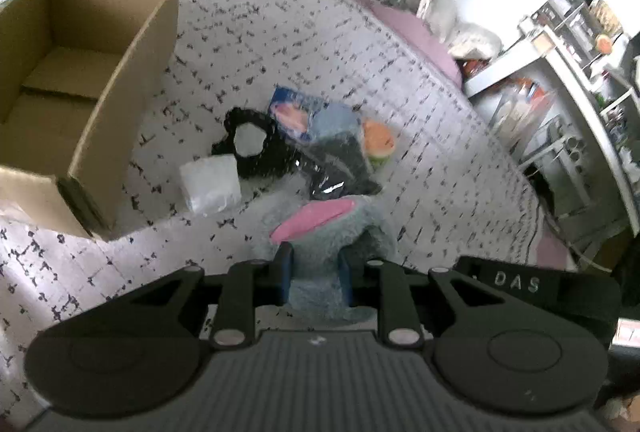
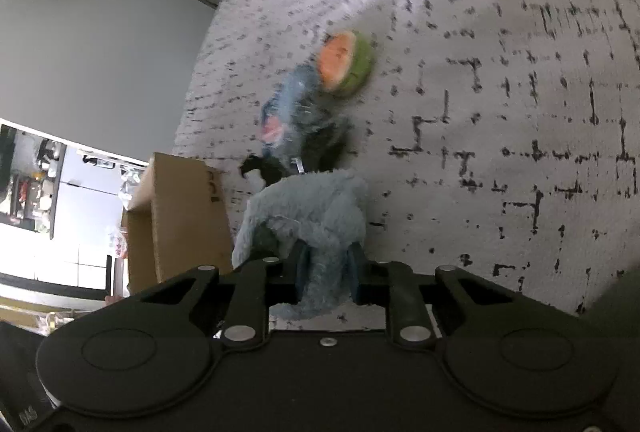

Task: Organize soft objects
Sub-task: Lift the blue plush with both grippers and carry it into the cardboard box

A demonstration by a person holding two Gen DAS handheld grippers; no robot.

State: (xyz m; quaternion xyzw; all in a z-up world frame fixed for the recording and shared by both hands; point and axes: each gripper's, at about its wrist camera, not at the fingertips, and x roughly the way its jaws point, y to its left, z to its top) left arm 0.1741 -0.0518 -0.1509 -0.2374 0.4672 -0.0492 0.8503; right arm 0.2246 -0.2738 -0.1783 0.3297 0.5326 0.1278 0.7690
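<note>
Blue-grey plush toy [image 1: 320,232] fills both my grips: my left gripper [image 1: 316,268] is pinched narrow on its fur below the pink ear [image 1: 312,220], and my right gripper [image 2: 328,268] squeezes another fold of it. Beyond my left fingers, at twelve o'clock, a heap of soft things [image 1: 320,143] lies on the patterned bedspread [image 1: 280,31], with an orange-and-green plush [image 1: 378,143] at one o'clock. At ten o'clock stands an open cardboard box [image 1: 120,103]

Fluffy grey-blue plush toy [image 1: 320,232]; matt brown cardboard box [image 1: 120,79]; woven cloth bedspread [image 1: 280,31]; glossy plastic packet [image 1: 324,175].
</note>
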